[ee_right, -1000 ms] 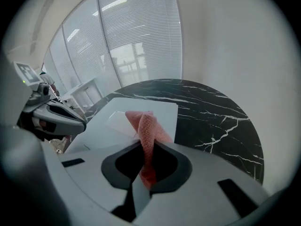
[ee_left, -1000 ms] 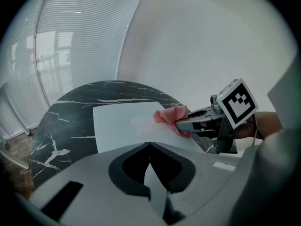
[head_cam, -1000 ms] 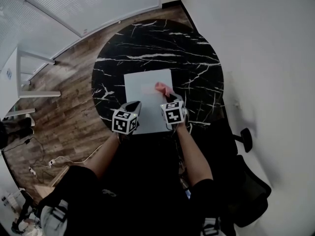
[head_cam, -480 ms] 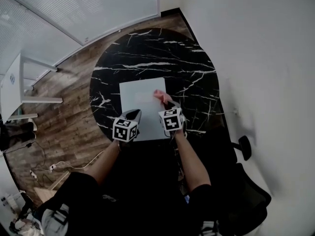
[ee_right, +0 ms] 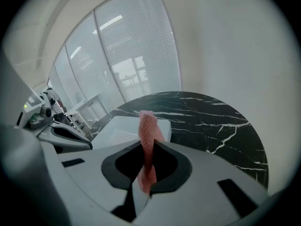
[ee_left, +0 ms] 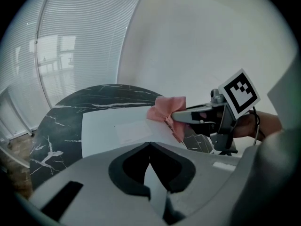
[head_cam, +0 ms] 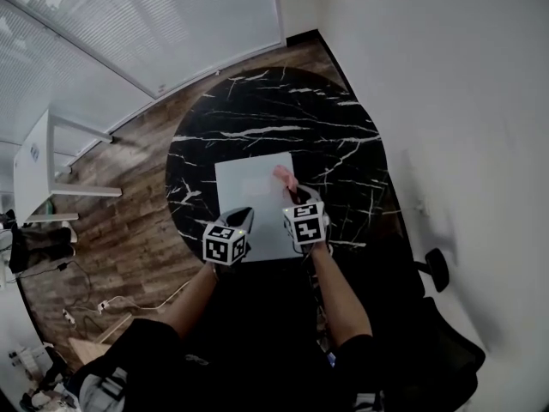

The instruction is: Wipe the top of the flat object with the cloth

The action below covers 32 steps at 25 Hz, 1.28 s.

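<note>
A white flat object (head_cam: 253,209) lies on the near half of a round black marble table (head_cam: 334,136). My right gripper (head_cam: 292,192) is shut on a pink cloth (head_cam: 284,177), which hangs over the flat object's right edge near its far corner. In the right gripper view the cloth (ee_right: 147,131) stands up between the shut jaws (ee_right: 148,144). My left gripper (head_cam: 242,216) sits over the flat object's near left part. In the left gripper view (ee_left: 150,145) its jaws meet with nothing between them, and the cloth (ee_left: 167,112) shows ahead in the right gripper.
A black office chair (head_cam: 437,324) stands at the lower right by a white wall. A white desk (head_cam: 39,166) is on the wooden floor at the left. A glass wall with blinds (head_cam: 154,24) runs behind the table. Cables (head_cam: 103,303) lie on the floor.
The head camera has shifted, so the table sits lower in the picture. Both grippers and the cloth hold nearly the same places relative to the flat object.
</note>
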Available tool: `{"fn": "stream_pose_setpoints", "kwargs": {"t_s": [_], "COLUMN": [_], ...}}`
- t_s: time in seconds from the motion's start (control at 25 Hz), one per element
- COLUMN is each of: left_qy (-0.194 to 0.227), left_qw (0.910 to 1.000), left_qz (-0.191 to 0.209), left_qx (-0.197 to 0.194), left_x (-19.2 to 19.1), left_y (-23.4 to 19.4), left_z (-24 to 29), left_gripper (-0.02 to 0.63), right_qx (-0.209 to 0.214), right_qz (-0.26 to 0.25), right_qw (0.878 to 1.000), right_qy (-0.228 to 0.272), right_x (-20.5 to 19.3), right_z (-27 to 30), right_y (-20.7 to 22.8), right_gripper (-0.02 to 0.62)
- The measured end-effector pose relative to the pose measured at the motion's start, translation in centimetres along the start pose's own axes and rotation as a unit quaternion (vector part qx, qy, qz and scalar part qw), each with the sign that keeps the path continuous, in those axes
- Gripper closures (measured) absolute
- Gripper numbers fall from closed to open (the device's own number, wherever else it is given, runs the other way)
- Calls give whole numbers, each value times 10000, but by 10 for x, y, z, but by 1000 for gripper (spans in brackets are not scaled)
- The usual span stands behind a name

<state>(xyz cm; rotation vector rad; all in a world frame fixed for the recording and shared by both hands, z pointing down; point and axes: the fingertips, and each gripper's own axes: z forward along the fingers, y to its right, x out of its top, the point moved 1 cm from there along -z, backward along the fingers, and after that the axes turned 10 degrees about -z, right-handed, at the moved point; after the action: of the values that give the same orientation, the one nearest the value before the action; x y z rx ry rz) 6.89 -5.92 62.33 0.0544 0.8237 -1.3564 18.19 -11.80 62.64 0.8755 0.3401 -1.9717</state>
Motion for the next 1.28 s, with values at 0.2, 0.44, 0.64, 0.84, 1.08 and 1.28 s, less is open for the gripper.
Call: {"fn": "stream_pose_setpoints", "kwargs": {"t_s": [0.2,0.44,0.64,0.84,1.08,1.28], "left_qy": [78,94,185,266,322,299], "left_qw": [9998,9990,9989,9991,9983,9977], "left_qz": [-30,219,113,-182,-439,-509], "left_qx": [-187,-374,-406,-261,-218,-331], "left_x": [9,16,25,27,25,22], "left_y": [-10,-39,-81,-128,-163,-168], "left_z": [-1,-18,-33,-48,-54,-54], "left_gripper": [607,607,607,607,607,607], "right_qx": [-201,-306,-318,-122,129,202], "right_qz": [-52,-102,-313,-550,-885,-891], "right_qw": [9997,9994,9988,9983,9957,9931], "right_qy": [149,153,179,142,-243,-728], "right_x": [23,50,73,96,97,70], "right_z": [2,18,45,74,113,134], "right_y": [-3,-37,-71,-114,-154,-164], "right_gripper": [575,574,575,574,575,574]}}
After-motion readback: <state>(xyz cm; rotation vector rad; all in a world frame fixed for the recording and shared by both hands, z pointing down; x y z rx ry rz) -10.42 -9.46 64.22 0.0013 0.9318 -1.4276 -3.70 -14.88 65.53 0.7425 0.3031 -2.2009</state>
